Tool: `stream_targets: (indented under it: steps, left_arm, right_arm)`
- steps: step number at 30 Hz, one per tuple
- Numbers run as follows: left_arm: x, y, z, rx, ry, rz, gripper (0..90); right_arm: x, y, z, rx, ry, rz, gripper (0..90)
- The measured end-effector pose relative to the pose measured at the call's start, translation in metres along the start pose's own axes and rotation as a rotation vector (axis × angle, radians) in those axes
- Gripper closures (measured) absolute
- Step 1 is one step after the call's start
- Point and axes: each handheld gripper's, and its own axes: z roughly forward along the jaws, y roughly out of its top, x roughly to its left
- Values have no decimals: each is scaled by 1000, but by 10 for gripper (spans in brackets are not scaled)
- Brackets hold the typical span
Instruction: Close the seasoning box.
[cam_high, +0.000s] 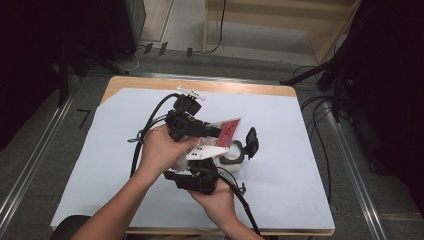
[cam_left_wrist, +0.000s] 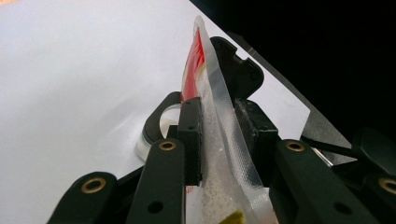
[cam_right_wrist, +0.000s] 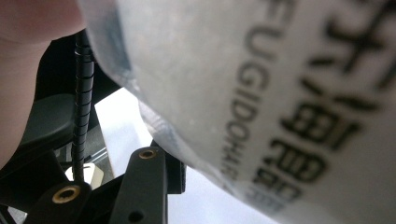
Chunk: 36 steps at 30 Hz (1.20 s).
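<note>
From the high view, both hands meet over the white sheet (cam_high: 280, 165); the left gripper (cam_high: 212, 131) clamps a red-and-clear pouch (cam_high: 229, 131) just above a small jar (cam_high: 234, 152).

In the left gripper view, its jaws pinch the pouch (cam_left_wrist: 219, 130) upright.

In the right gripper view, the pouch (cam_right_wrist: 261, 93) looms close and blurred; whether these jaws grip it I cannot tell.
</note>
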Motion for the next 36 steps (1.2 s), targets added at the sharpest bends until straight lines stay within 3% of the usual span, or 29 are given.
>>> stream_targets:
  steps: [36]
  left_arm:
    - [1, 4, 0, 12, -11, -5, 740]
  right_arm:
    - [0, 3, -1, 7, 1, 10, 637]
